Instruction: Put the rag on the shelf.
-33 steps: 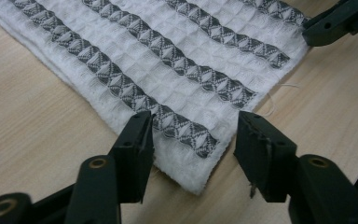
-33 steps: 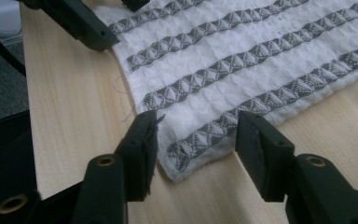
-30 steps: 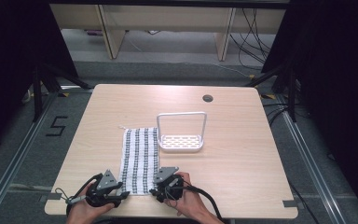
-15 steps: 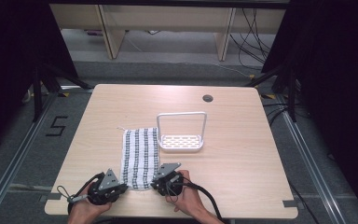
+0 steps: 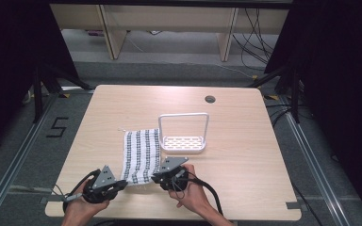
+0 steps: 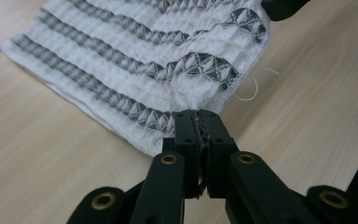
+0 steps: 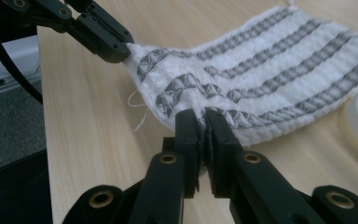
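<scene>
The striped cloth (image 5: 143, 154) lay on the surface (image 5: 245, 122) at 9 o'clock from the white rack (image 5: 183, 141). Since a moment before, the left tongs (image 5: 122, 182) and right tongs (image 5: 154, 178) had each pinched a near corner and lifted it, so a fold looked ready to start.

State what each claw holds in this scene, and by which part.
Both hold the striped cloth: the left claw is shut on one near corner, the right claw on the other near corner.

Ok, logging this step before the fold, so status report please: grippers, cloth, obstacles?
Left gripper shut on striped cloth, near corner. Right gripper shut on other near corner. White rack beside cloth's far right edge, touching or not unclear.
</scene>
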### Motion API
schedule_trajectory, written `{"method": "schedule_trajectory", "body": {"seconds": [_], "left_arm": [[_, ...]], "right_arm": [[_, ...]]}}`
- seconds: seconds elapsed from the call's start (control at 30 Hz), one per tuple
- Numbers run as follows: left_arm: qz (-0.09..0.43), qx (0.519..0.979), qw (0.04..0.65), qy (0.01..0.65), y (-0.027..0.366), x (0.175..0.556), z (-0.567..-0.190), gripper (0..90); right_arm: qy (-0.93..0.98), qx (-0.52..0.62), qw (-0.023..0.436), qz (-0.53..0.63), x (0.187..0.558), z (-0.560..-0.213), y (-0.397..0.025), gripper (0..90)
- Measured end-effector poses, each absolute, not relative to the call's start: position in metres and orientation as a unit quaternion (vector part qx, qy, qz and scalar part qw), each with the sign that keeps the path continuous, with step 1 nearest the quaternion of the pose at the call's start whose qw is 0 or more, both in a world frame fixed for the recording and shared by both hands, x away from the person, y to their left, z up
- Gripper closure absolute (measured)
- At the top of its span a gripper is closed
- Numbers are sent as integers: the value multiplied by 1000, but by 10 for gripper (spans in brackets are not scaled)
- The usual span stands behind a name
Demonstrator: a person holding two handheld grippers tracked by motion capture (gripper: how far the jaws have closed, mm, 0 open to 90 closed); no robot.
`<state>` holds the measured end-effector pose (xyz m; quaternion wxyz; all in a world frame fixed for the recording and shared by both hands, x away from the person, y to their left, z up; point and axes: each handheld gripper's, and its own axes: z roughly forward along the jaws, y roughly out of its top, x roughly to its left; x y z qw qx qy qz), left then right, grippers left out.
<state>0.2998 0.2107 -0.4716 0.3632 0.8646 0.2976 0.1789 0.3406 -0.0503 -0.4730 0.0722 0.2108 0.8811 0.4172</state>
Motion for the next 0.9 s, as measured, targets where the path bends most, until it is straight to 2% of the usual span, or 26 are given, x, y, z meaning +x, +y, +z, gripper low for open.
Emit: {"method": "schedule_trajectory", "body": {"seconds": [0.37,0.5,0.53,0.63,0.7,0.9], "left_arm": [[188,847,397,298,214,313,-395,866],[186,841,412,297,214,314,-359,866],[181,840,419,293,213,314,-343,866],[173,840,426,290,210,313,-330,866],[164,839,431,287,207,314,-320,866],[148,837,450,273,194,317,-299,866]], "right_arm": [[857,209,94,462,361,-411,-55,860],[844,207,104,483,362,-380,-58,862],[840,207,105,490,361,-363,-62,862],[834,193,117,504,363,-348,-67,862],[828,211,103,509,361,-337,-71,862],[819,198,116,526,354,-307,-91,863]]}}
